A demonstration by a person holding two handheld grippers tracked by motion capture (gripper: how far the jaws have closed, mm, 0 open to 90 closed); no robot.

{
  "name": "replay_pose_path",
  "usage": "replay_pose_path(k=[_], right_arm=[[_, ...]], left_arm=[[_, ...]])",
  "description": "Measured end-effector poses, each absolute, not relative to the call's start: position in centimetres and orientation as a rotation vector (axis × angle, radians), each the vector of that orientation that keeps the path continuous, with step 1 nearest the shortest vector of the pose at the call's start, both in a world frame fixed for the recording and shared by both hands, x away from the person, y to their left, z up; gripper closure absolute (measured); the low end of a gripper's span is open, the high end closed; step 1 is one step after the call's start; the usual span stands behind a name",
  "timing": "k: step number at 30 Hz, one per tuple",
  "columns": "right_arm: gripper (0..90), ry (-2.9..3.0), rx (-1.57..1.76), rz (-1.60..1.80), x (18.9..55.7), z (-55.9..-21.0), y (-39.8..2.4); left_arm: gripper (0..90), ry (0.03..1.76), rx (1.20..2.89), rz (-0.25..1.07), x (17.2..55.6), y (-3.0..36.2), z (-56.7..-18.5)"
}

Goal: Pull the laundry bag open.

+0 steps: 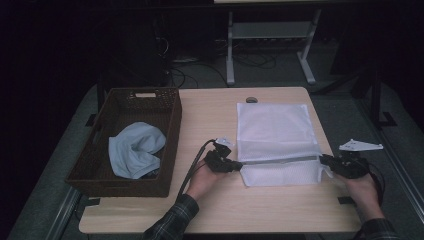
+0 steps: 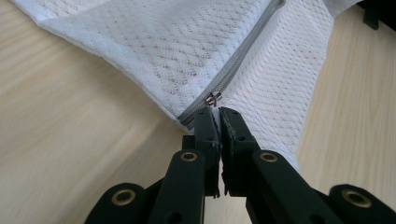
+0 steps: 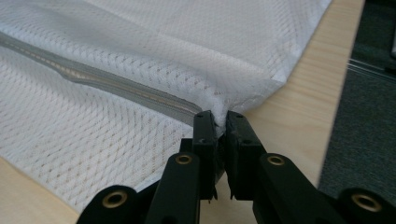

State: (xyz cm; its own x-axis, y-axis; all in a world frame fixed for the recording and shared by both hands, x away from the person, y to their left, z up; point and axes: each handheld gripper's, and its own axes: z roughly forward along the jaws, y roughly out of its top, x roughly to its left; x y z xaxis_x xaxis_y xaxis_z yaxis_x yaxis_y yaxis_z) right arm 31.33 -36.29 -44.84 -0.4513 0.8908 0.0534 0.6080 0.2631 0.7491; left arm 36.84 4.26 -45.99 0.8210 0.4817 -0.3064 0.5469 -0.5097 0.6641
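Observation:
A white mesh bag (image 1: 272,130) lies flat on the wooden table (image 1: 210,115), with a grey zipper (image 1: 280,161) running across its near part. My left gripper (image 1: 239,165) is shut on the bag's left edge at the zipper's end. In the left gripper view the jaws (image 2: 217,112) pinch white fabric just below the small metal zipper pull (image 2: 214,98). At the bag's right edge, my right gripper (image 1: 322,159) is shut on the seam. In the right gripper view the jaws (image 3: 218,116) clamp that seam where the zipper (image 3: 116,86) ends.
A dark woven basket (image 1: 170,115) stands at the table's left and holds a light blue cloth (image 1: 135,149). A small dark round object (image 1: 251,99) lies near the far edge. The table's right edge is close to my right hand, and a desk frame and cables stand beyond the table.

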Motion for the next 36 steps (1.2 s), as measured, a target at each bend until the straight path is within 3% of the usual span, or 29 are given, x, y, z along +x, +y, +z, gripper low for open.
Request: replay_pose_path(k=[7,14,23,29,36], right_arm=[[79.4,2.115,1.402,1.022,32.2,-45.3,-37.9],[58.8,2.121,1.412,1.046,32.0,-45.4,-37.9],[39.5,2.135,1.358,1.074,31.4,-44.7,-36.5],[36.9,2.175,1.319,1.086,30.5,-44.4,-35.5],[35.3,2.214,1.274,1.102,29.2,-44.0,-34.2]], left_arm=[[84.7,0.728,2.189,-0.113,37.2,2.8,-46.2],[59.9,0.717,2.197,-0.098,36.9,3.1,-46.0],[42.2,0.685,2.212,-0.058,36.1,4.7,-45.2],[34.5,0.666,2.225,-0.022,35.2,5.9,-44.8],[32.3,0.654,2.237,0.007,33.8,7.1,-44.3]])
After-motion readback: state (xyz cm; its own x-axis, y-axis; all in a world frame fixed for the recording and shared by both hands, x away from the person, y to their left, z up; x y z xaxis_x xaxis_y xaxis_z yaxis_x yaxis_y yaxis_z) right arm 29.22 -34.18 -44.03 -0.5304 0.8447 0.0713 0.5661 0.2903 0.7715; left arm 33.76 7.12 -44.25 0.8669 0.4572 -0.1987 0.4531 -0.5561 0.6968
